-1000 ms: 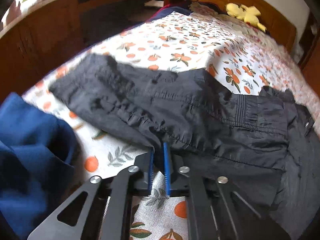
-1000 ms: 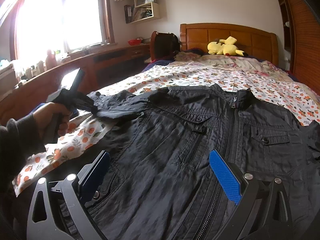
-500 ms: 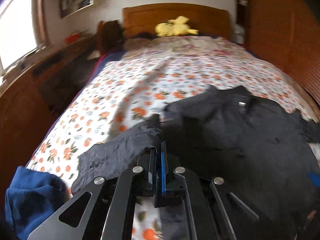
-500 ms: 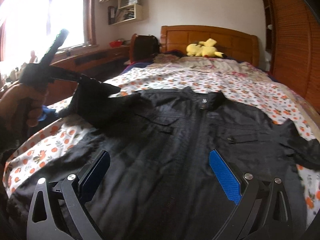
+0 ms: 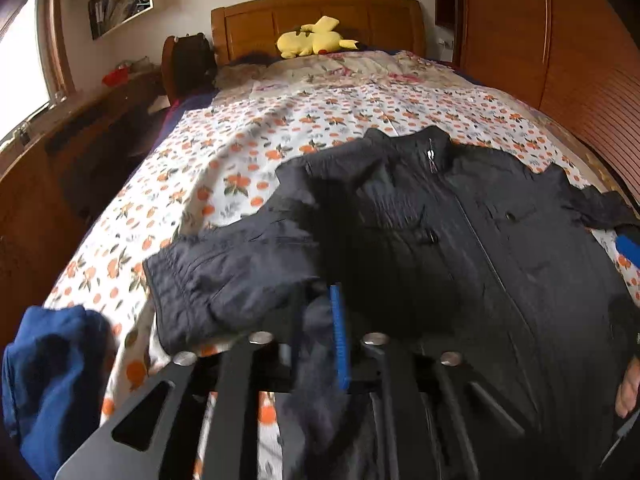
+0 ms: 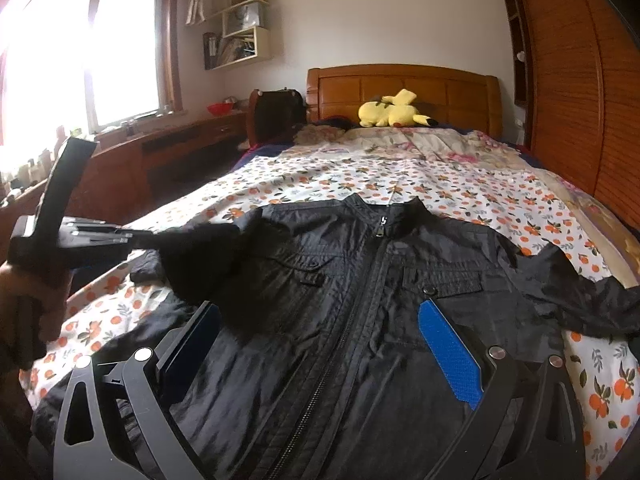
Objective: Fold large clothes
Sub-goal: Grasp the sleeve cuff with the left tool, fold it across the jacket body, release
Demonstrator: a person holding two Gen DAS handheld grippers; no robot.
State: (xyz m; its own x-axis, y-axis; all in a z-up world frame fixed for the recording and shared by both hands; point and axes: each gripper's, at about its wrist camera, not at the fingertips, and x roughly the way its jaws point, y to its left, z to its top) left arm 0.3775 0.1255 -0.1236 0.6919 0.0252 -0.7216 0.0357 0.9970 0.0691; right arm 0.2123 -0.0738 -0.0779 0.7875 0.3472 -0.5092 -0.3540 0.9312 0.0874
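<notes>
A black zip-up jacket (image 6: 372, 300) lies front-up on the bed, collar toward the headboard; it also shows in the left wrist view (image 5: 460, 240). My left gripper (image 5: 324, 320) is shut on the jacket's left sleeve (image 5: 224, 280) and holds it lifted, folded in over the jacket's left side. In the right wrist view the left gripper (image 6: 136, 236) shows at the left with the sleeve (image 6: 200, 256) hanging from it. My right gripper (image 6: 320, 344) is open and empty, low over the jacket's lower front. The right sleeve (image 6: 584, 296) lies spread out to the right.
The bed (image 6: 400, 184) has an orange-print white sheet. A blue garment (image 5: 52, 380) lies at its near left corner. A yellow plush toy (image 6: 392, 114) rests by the wooden headboard. A wooden desk (image 6: 168, 148) runs along the left, a wooden wardrobe (image 6: 568, 92) along the right.
My left gripper has lifted the left sleeve off the sheet and carried it right, over the jacket body. The right gripper has stayed open and shifted toward the jacket's middle.
</notes>
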